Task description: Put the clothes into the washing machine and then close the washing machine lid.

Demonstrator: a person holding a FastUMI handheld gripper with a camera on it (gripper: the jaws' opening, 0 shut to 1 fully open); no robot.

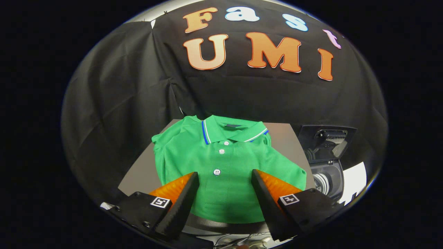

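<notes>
Shirt (226, 173) lies flat on the bench (280, 138); my gripper (225, 178) hangs spread above it, washing machine (327, 155) at two o'clock.

**Bright centre, dark surround**

Even overhead light on the green shirt (225, 166), sharp and vivid, soft shadows in its folds. Fisheye bends the table (283, 138) edges. Glare flares white beside the washing machine (327, 162). Booth wall stays dim.

Cloth, matt board and glossy plastic in front of me.
I see a knitted, matt polo shirt (228, 173) with shiny plastic buttons (217, 171) lying on a smooth matt table (282, 136); the washing machine (327, 162) looks like glossy plastic, and my gripper (225, 178), spread apart, has ribbed fingers (187, 193).
</notes>
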